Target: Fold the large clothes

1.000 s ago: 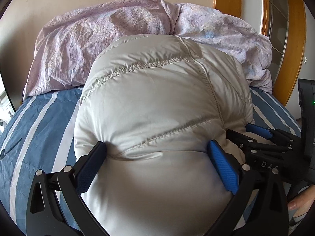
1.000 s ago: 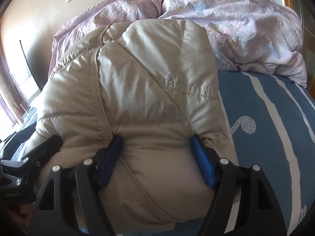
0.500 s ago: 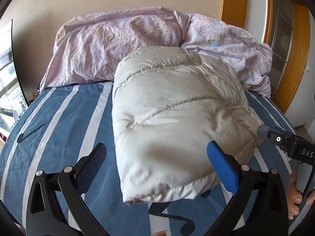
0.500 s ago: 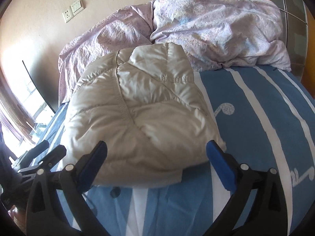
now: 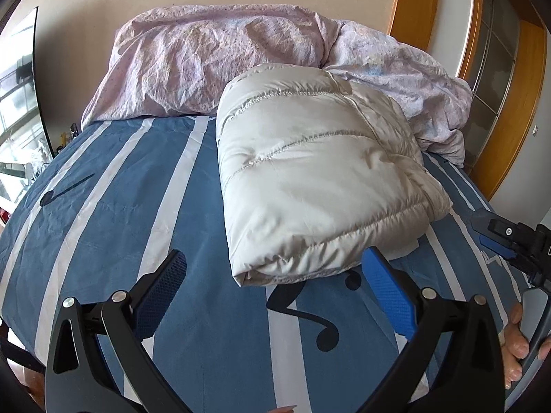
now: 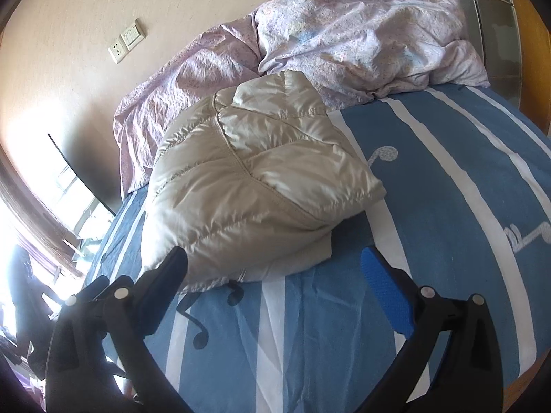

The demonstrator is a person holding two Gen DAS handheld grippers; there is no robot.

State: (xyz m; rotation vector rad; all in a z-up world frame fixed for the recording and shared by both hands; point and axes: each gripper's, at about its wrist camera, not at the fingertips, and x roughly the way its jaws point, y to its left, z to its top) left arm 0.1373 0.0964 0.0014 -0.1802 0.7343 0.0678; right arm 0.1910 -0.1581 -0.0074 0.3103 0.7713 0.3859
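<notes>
Jacket [image 5: 310,179], folded on bed [image 5: 120,206]; left tongs [image 5: 275,292] and right tongs [image 6: 275,289] apart, empty; folding seemingly finished, next only tidying.

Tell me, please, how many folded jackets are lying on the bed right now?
1. The folded jacket lies on the striped bed sheet, its far end against the crumpled purple duvet at the head of the bed. More could be hidden under the duvet.

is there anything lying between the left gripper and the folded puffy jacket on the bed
Nothing visible. The left gripper is open and apart from the jacket, with only bare striped bedsheet between its fingers and the jacket's near edge. The purple duvet lies behind the jacket, out of the path.
</notes>
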